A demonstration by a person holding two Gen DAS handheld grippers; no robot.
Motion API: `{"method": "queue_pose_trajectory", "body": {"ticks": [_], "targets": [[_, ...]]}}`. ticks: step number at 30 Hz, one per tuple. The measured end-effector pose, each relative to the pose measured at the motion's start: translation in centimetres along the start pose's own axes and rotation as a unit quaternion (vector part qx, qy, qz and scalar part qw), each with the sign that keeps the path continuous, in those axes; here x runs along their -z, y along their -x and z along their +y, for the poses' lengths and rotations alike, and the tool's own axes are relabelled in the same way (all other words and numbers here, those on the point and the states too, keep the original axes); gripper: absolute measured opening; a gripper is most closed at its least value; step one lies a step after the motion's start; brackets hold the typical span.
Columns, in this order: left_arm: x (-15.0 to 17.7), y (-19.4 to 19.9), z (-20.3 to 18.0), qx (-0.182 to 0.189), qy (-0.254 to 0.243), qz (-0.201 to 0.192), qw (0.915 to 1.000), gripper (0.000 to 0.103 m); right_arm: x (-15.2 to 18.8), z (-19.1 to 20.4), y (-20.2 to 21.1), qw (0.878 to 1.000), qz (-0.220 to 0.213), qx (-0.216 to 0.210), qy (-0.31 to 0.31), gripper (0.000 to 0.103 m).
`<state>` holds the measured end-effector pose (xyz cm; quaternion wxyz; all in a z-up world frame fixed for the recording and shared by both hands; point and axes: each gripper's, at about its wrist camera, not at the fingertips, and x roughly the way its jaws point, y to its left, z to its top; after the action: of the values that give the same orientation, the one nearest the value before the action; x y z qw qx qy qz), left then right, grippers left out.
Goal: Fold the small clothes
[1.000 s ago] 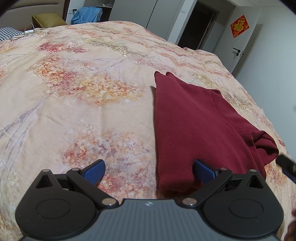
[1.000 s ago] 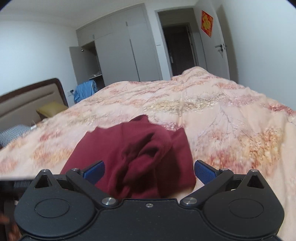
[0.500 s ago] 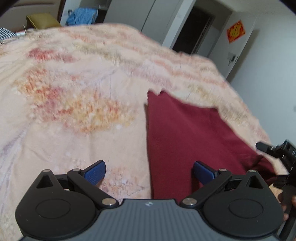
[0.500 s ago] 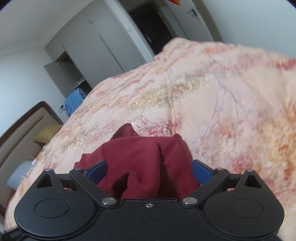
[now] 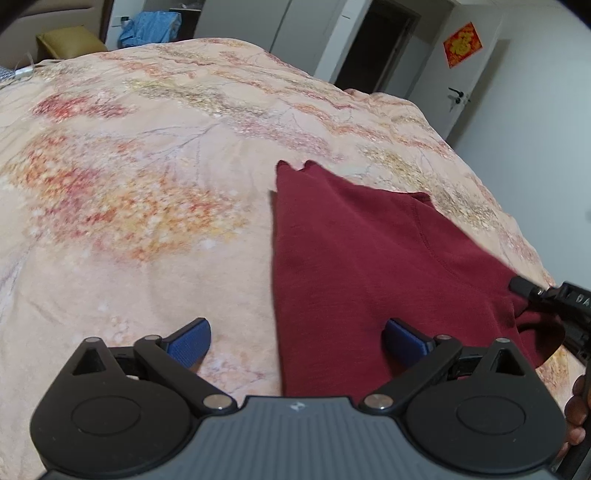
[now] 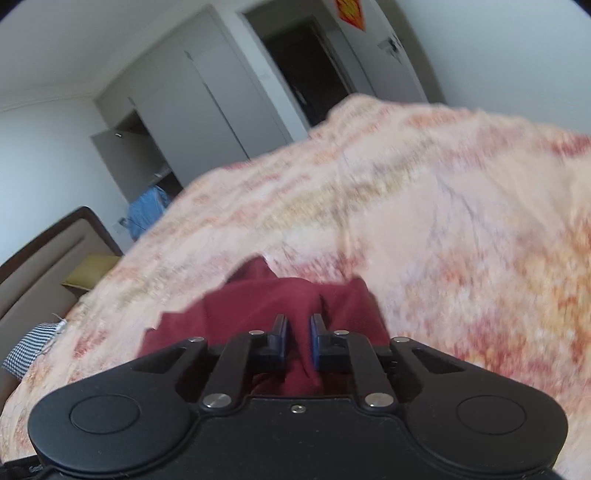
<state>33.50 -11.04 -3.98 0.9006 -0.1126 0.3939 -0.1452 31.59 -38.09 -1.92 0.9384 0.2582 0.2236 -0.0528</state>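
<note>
A dark red garment [image 5: 362,266] lies partly folded on the floral bedspread [image 5: 140,192]. My left gripper [image 5: 297,338] is open just above its near left edge, one pad over the bedspread and one over the cloth. My right gripper [image 6: 298,341] is shut on a bunched fold of the dark red garment [image 6: 258,306] at its right end. The right gripper also shows at the right edge of the left wrist view [image 5: 546,295].
The bedspread [image 6: 461,229] stretches wide around the garment. A headboard [image 6: 44,258], a yellow pillow [image 5: 68,44] and a checked pillow [image 6: 33,341] are at the far end. Wardrobes [image 6: 207,96], a blue cloth [image 5: 151,27] and a dark doorway [image 5: 373,44] stand beyond.
My right gripper has closed from open onto the bunched right end of the garment. My left gripper has moved in closer to the near left edge, still open.
</note>
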Motion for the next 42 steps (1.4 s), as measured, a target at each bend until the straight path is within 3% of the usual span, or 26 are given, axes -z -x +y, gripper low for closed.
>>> {"method": "queue_pose_trajectory", "body": {"ticks": [5,10,18,24,26,28,30,33,37,42], "targets": [[-1.3,2.3,-1.7,0.016,-0.025,-0.03,0.9991,0.098,-0.9,0.0,3.5,0.997,-0.052,0.012,0.056,0.009],[-0.4,0.2,-1.2,0.001,-0.011,0.018,0.9998,0.098,0.3,-3.3,2.3,0.999,-0.002,0.042,0.019,0.006],[0.7,0.1,-0.6,0.001,0.005,0.021,0.9998,0.1,2.0,-3.5,2.1,0.998,0.012,0.048,0.029,0.011],[0.8,-0.1,-1.0,-0.005,0.0,0.019,0.9998,0.101,1.7,-3.1,3.4,0.998,-0.001,0.06,0.034,0.031],[0.8,-0.1,-1.1,-0.006,0.0,0.019,0.9998,0.102,1.7,-2.5,4.1,0.997,-0.009,0.055,0.044,0.047],[0.9,-0.2,-1.2,-0.007,-0.001,0.019,0.9998,0.102,2.0,-1.8,4.5,0.997,-0.013,0.047,0.063,0.074],[0.9,-0.2,-1.2,-0.007,-0.001,0.019,0.9998,0.102,2.7,-1.1,4.7,0.995,-0.015,0.041,0.087,0.086],[0.9,-0.2,-1.2,-0.006,-0.001,0.019,0.9998,0.102,4.0,-0.8,4.2,0.993,-0.002,0.046,0.107,0.089],[1.0,-0.2,-1.2,-0.007,-0.001,0.019,0.9998,0.102,5.6,-1.7,3.8,0.993,0.011,0.062,0.1,0.102],[1.3,-0.3,-1.2,-0.007,-0.003,0.017,0.9998,0.102,7.1,-2.8,3.8,0.994,0.015,0.058,0.094,0.102]]}}
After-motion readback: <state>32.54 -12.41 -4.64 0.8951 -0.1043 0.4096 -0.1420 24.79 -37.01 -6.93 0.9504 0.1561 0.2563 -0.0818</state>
